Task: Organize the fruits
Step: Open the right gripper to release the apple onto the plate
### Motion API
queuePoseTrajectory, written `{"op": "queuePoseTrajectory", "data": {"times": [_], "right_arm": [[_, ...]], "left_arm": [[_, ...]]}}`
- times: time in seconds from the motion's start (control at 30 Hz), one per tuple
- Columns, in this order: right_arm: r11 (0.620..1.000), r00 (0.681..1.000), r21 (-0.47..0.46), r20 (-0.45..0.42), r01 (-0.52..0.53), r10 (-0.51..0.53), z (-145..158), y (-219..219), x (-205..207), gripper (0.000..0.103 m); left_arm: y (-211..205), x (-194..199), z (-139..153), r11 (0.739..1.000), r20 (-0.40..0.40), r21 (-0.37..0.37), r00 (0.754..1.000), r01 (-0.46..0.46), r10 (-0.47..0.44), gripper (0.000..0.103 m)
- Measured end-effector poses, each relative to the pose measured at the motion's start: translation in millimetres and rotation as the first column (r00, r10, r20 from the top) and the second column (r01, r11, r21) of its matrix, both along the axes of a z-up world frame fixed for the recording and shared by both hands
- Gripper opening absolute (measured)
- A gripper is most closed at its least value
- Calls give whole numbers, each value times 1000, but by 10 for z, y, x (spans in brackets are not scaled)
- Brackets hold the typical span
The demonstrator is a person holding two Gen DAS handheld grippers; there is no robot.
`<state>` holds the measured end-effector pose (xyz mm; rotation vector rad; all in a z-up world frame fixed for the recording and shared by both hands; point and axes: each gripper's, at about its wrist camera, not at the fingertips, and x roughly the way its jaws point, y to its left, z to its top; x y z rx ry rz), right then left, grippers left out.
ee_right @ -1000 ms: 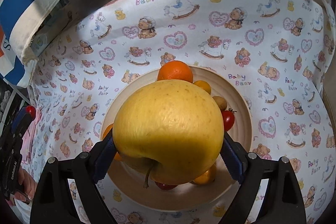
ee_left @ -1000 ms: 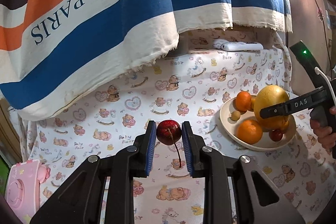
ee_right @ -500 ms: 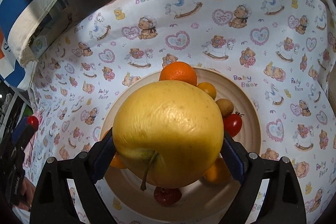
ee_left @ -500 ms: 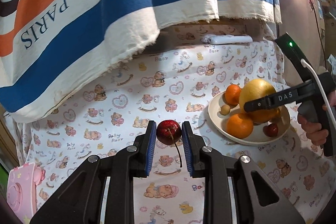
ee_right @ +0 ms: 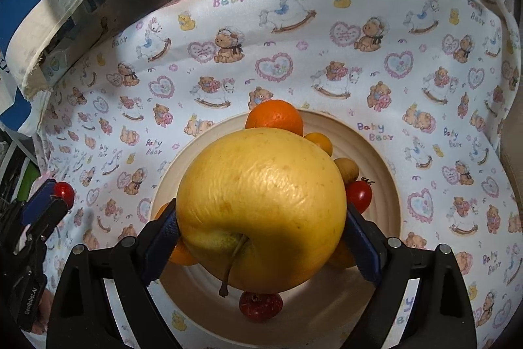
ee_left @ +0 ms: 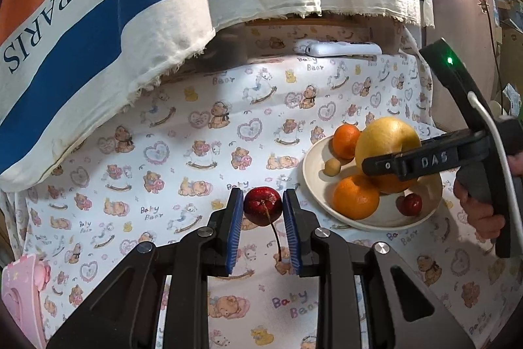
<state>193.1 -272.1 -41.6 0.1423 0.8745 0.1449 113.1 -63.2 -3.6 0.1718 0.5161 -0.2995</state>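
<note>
Yellow apple (ee_right: 261, 208) in right gripper (ee_right: 261, 237) jaws, stem toward camera.

The yellow apple (ee_right: 261, 211) hides much of the plate (ee_right: 385, 185) and the fruit beneath it

Black handheld grippers, blue pads

Left gripper (ee_left: 263, 219): black plastic arms, silver screws, ribbed blue pads (ee_left: 234, 231). Right gripper (ee_right: 261, 237): same build, with "DAS" embossed on its side, a green light on top and a white cable (ee_left: 497, 146). A bare hand (ee_left: 475, 213) grips its handle.
</note>
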Motion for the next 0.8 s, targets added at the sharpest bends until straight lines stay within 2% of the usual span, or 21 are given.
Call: {"op": "queuePoseTrajectory", "data": {"times": [0.17, 0.4, 0.6, 0.7, 0.8], "right_arm": [[999, 1000, -34, 19, 5, -5, 2, 43, -59, 92], [991, 994, -131, 104, 28, -14, 46, 143, -214, 93], [979, 976, -205, 212, -1, 45, 136, 186, -381, 94], [983, 968, -181, 243, -18, 63, 199, 124, -452, 94], [992, 946, -121, 321, -16, 54, 336, -19, -606, 94]], "left_arm": [[-19, 49, 14, 1000, -11, -8, 1000, 0, 0, 24], [-30, 40, -26, 1000, -18, 1, 1000, 12, -12, 24], [21, 62, -9, 1000, -23, -15, 1000, -1, 1, 24], [-17, 69, -18, 1000, -28, 7, 1000, 11, -11, 24], [-84, 62, -12, 999, -31, 16, 999, 39, -38, 24]]}}
